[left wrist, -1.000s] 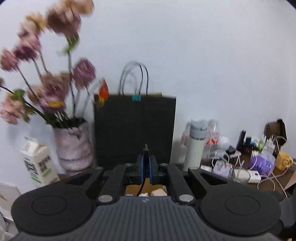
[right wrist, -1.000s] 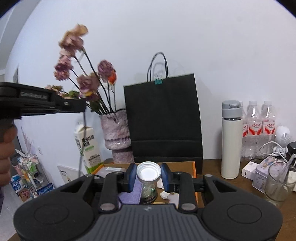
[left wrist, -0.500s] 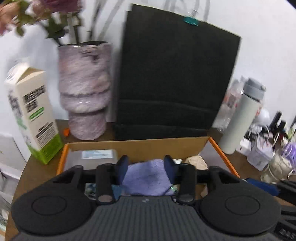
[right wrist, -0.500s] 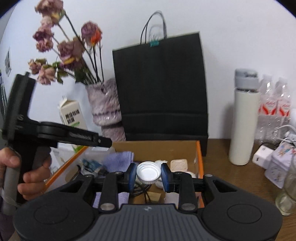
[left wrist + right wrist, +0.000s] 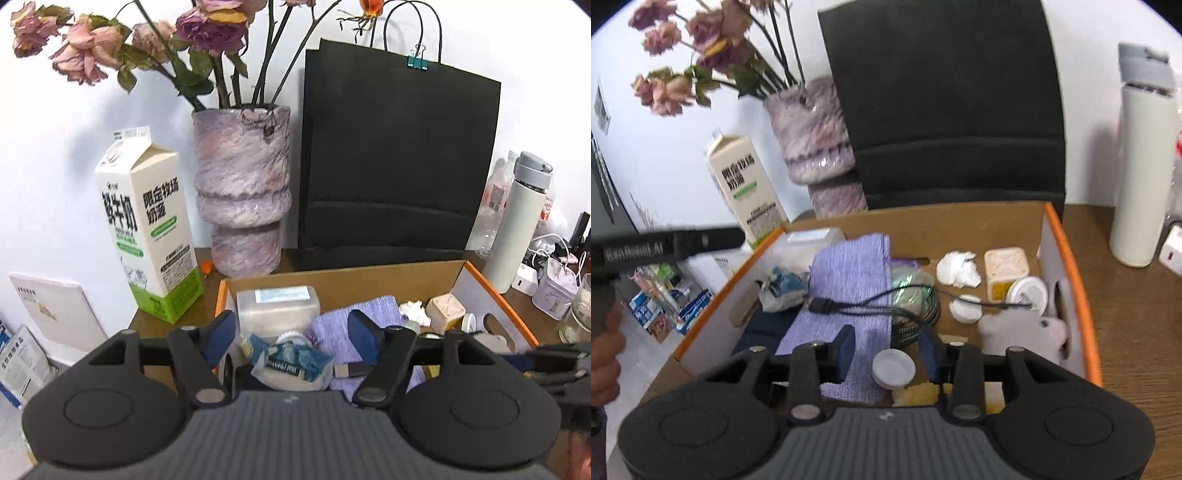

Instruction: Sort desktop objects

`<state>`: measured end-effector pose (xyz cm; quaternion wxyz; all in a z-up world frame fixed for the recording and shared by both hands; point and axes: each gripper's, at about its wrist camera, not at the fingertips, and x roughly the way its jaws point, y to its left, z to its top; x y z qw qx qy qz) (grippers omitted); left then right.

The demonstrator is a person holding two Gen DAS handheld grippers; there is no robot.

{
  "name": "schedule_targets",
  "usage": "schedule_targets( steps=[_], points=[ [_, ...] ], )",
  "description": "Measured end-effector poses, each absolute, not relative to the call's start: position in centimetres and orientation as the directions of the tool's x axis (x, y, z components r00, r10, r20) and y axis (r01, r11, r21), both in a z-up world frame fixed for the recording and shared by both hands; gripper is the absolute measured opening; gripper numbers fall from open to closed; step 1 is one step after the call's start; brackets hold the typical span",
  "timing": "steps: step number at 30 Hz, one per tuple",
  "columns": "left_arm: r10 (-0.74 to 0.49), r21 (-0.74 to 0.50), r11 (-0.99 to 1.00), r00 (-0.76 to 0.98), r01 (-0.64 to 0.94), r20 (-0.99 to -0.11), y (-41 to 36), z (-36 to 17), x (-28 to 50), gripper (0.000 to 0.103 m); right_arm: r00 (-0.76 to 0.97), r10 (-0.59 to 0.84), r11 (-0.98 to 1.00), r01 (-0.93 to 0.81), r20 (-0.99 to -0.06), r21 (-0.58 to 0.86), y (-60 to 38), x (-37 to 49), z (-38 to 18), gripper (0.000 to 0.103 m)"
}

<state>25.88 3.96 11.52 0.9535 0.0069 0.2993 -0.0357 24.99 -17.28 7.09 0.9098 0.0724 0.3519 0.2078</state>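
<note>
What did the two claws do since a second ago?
Both claws dropped toward the box. The left claw, shut a second ago, opened and now hangs over the blue packet. The right claw opened too, letting go of the white-capped jar, which now sits in the box between its fingers. The vase, carton and bag stayed put.

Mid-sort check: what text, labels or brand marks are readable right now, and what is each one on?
"鲜牛奶" and "限定牧场奶源": milk carton, as best it reads.
"GenRobot.AI": side of the left claw's handle, slightly blurred.
Small print low on the carton: too small to read.
White lettering on the blue patterned packet in the cardboard box: blurred, unreadable.
Red labels on the water bottles: unreadable.
</note>
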Motion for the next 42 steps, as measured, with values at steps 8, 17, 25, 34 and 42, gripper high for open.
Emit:
schedule_targets(
  steps=[8,17,25,34,42],
  points=[
    [-0.023,-0.021,1.000,0.779,0.012,-0.627,3.7,11.2,23.6,0.102,0.750,0.246,0.968,-0.223,-0.615,0.116,-19.3,22.9,9.7,0.037],
    [-0.014,0.003,1.000,0.779,0.021,-0.627,2.2,11.5,17.5,0.103,0.798,0.245,0.968,-0.230,-0.551,0.099,-19.5,16.9,11.3,0.056],
    [-0.061,-0.032,0.998,0.743,0.053,-0.666,1.6,8.3,11.6,0.103,0.783,0.251,0.967,-0.230,-0.568,0.111,-18.6,11.6,7.9,0.059],
    [-0.076,-0.051,0.997,0.722,0.056,-0.688,1.6,3.4,6.1,0.103,0.774,0.189,0.980,-0.191,-0.604,0.061,-17.8,6.4,2.9,0.059],
    [-0.040,-0.001,0.998,0.727,0.055,-0.686,1.8,1.0,1.9,0.103,0.764,0.160,0.984,-0.173,-0.625,0.041,-17.6,3.0,0.7,0.065]
  ],
)
